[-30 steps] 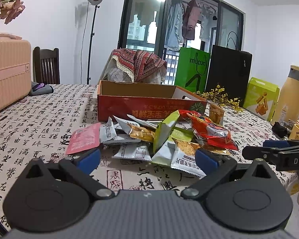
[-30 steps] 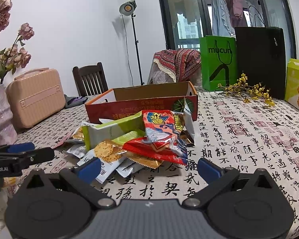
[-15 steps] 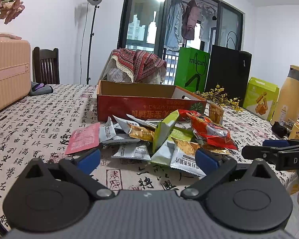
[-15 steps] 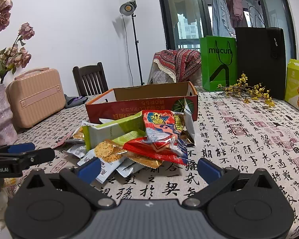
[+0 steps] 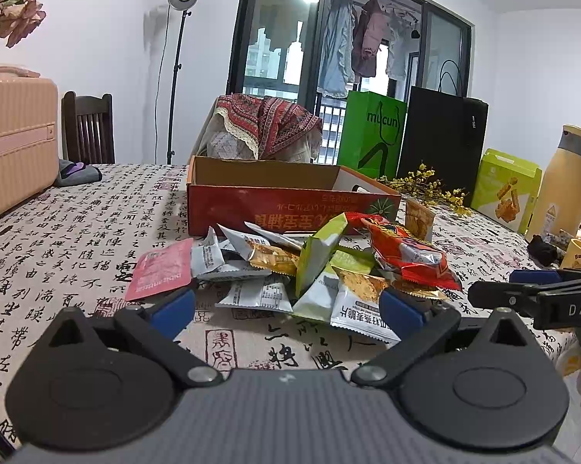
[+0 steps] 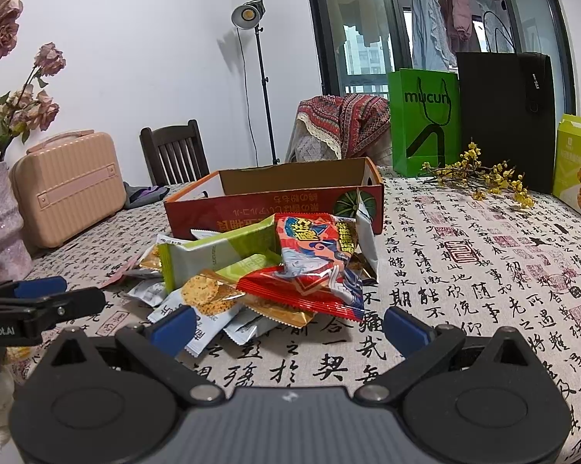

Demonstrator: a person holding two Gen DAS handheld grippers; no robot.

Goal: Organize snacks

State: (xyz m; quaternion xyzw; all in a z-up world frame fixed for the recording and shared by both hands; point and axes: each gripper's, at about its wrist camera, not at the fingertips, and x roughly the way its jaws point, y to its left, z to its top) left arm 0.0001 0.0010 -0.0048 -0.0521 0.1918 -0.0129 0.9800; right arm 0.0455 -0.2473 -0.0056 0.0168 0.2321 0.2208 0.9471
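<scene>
The bench point(image 5: 77, 232), covered in a cloth printed with black calligraphy, stretches ahead of both tools and carries everything. Beyond the snacks, straight ahead of the left hand-held gripper point(image 5: 286, 307), stands an open red cardboard box point(image 5: 290, 208) with its long side facing the cameras. Far to the left of that gripper sits a pink case point(image 5: 16, 135); ahead and to its right stand a green paper bag point(image 5: 371, 131) and a black bag point(image 5: 441, 135). Between the box and the two grippers lies the pile of snack packets point(image 5: 313, 270), heaped loosely on the cloth and reaching close to the box's front wall. A red packet point(image 6: 317, 263) rests on top of the pile, ahead of the right hand-held gripper point(image 6: 290, 328), with a light green packet point(image 6: 220, 255) leaning just to its left. A flat pink sachet point(image 5: 161, 268) lies at the pile's left edge, just ahead of the left gripper's left finger. The left hand-held gripper hovers low at the near edge of the pile with its blue pads point(image 5: 172, 307) set wide apart, holding nothing. The right hand-held gripper is likewise spread wide and empty, its pads point(image 6: 406, 328) low over the cloth at the near side of the pile.
</scene>
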